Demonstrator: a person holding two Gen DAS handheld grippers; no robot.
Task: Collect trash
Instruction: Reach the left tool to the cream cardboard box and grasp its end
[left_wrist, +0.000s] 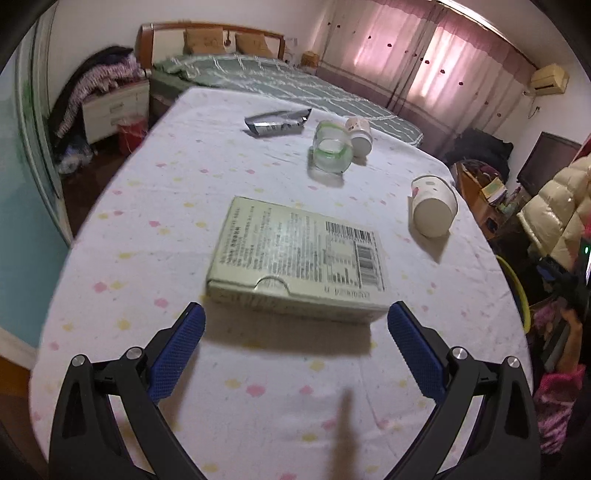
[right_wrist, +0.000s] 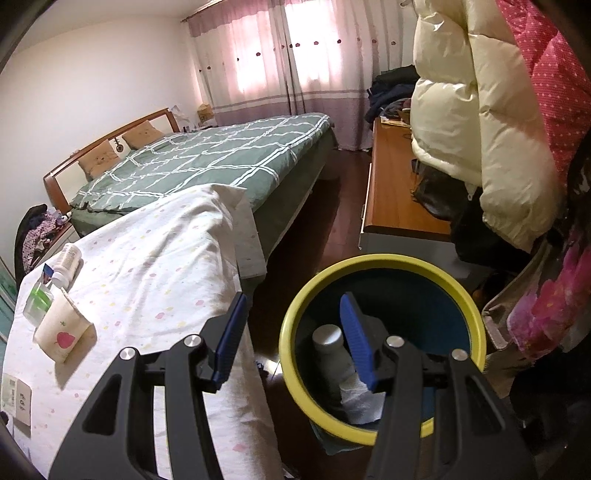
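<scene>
The left gripper, jaws spread and empty, lines up on the flat box at twelve o'clock on the worktop; closing comes next. The right gripper hangs released over the bin.

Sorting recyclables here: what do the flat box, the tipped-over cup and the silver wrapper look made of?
The flat pale green box looks like matte cardboard: printed barcode, thumb-notch flap. The white cup lying on its side appears to be paper, with a printed pattern. The crumpled silver wrapper seems foil or metallised plastic, judging by its sheen.
</scene>
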